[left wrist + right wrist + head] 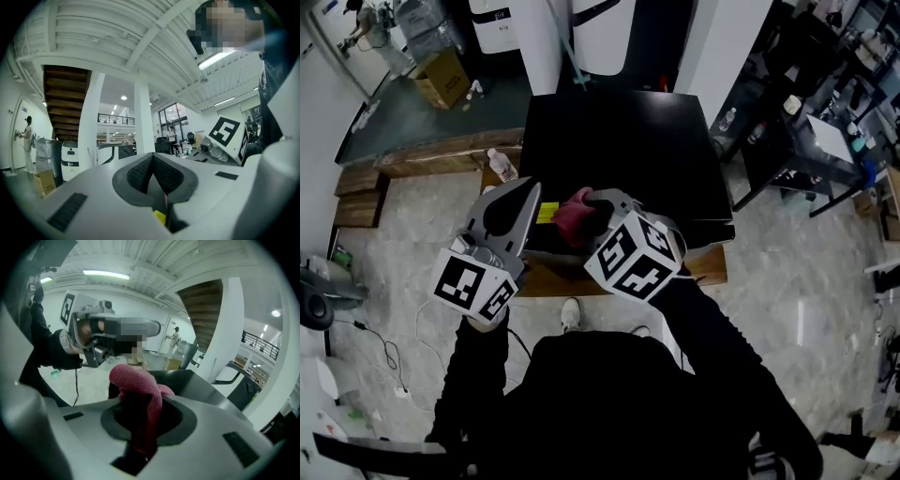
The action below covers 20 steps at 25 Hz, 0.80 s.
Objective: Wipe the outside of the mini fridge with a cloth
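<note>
1. Jaws of the right gripper (143, 411) are clamped on a crumpled pink-red knit cloth (136, 380), which bulges out above them.
2. Just ahead of it lies the flat top of the black box-shaped mini fridge (619, 141); the cloth is at the fridge's near edge, though I cannot tell if it touches.
3. Close on its left, the left gripper (153, 161) has its jaws pressed together with nothing between them.
4. Between the two grippers, a small yellow sticker (547, 212) shows on the fridge front.
5. Beyond the left gripper, a clear plastic water bottle (501, 166) stands on the low wooden platform (703, 267) under the fridge.
6. Farther off that way sits a brown cardboard box (442, 77).
</note>
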Each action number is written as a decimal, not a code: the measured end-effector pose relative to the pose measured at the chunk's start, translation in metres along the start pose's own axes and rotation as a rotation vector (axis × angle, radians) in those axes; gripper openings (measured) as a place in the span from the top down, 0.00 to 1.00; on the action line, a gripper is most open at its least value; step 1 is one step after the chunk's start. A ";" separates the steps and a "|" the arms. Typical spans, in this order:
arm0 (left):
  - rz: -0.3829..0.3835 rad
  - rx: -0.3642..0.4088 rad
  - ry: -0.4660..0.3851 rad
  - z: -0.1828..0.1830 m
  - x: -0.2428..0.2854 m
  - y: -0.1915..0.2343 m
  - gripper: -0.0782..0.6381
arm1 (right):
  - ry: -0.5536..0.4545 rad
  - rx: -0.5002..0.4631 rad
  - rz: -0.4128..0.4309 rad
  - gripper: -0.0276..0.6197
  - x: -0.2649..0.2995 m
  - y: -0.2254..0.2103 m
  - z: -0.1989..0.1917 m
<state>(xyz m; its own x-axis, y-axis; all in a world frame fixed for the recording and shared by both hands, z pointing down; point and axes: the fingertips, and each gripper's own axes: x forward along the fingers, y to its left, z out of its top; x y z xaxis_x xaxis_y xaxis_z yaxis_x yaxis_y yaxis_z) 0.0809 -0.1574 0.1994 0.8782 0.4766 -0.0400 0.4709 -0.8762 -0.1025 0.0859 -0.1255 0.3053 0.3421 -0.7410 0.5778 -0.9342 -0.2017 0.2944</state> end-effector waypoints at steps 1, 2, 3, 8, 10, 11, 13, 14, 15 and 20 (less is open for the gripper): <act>-0.018 0.000 -0.005 -0.002 0.001 0.013 0.89 | 0.031 0.007 -0.017 0.83 0.015 -0.005 0.000; -0.038 -0.003 -0.009 -0.005 0.002 0.027 0.89 | 0.053 0.019 -0.039 0.83 0.028 -0.012 0.003; -0.060 -0.008 -0.012 -0.008 0.002 0.042 0.89 | 0.069 0.034 -0.063 0.83 0.039 -0.019 0.007; -0.151 -0.064 -0.025 -0.026 0.022 0.112 0.89 | 0.128 0.115 -0.135 0.83 0.087 -0.065 0.027; -0.183 -0.078 -0.039 -0.031 0.035 0.134 0.89 | 0.136 0.145 -0.159 0.83 0.105 -0.086 0.032; -0.197 -0.084 -0.042 -0.034 0.042 0.143 0.89 | 0.145 0.161 -0.168 0.83 0.113 -0.096 0.034; -0.218 -0.097 -0.045 -0.043 0.056 0.157 0.89 | 0.173 0.189 -0.178 0.83 0.127 -0.112 0.033; -0.221 -0.102 -0.047 -0.049 0.063 0.163 0.89 | 0.187 0.200 -0.182 0.83 0.133 -0.121 0.032; -0.219 -0.107 -0.050 -0.054 0.070 0.170 0.89 | 0.198 0.206 -0.190 0.83 0.139 -0.130 0.030; -0.202 -0.155 -0.050 -0.075 0.088 0.207 0.89 | 0.227 0.237 -0.252 0.83 0.176 -0.183 0.032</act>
<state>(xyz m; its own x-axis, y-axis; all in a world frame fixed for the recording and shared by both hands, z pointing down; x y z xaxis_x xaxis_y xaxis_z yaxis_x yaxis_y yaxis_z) 0.2617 -0.3023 0.2497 0.7616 0.6426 -0.0834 0.6469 -0.7615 0.0405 0.3141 -0.2396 0.3284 0.5521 -0.4951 0.6709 -0.8068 -0.5203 0.2799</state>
